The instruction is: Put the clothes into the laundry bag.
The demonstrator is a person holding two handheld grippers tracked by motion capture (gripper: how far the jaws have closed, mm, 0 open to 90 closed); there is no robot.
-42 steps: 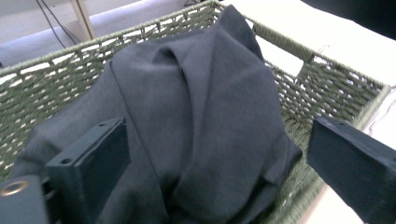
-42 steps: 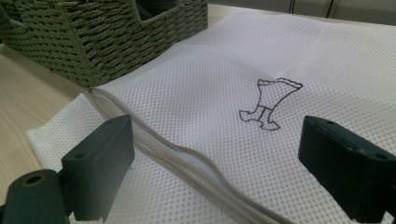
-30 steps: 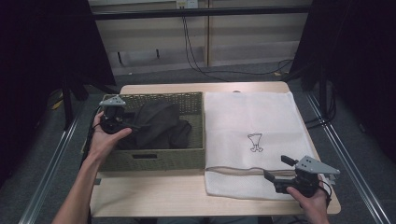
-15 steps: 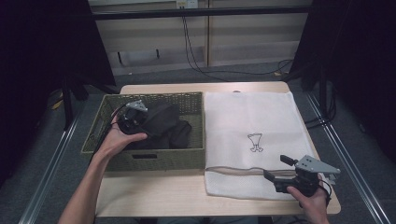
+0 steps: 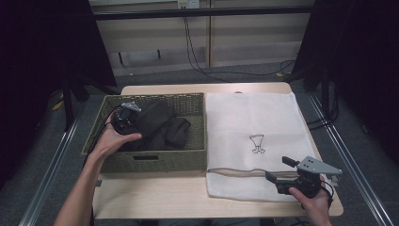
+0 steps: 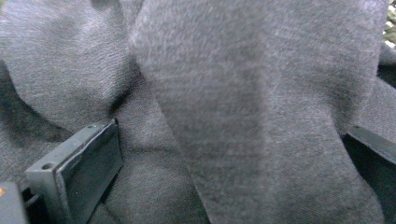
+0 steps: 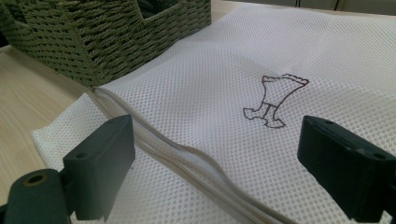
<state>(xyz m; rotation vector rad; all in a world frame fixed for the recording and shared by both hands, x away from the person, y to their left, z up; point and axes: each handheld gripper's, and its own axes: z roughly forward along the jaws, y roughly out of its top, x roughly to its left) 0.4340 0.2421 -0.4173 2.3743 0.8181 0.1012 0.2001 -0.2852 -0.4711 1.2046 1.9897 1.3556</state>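
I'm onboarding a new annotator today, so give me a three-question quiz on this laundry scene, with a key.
1. True or false: the left tool is inside the wicker basket, its open jaws on either side of a fold of the dark garment.
2. What lies between the right tool's jaws?
A. the basket's handle
B. the zipper edge of the white mesh laundry bag
C. a cable
3. Fill in: the bag lies flat on the table to the ______ of the basket, seen from the person's side.

Key: 1 true; 2 B; 3 right.
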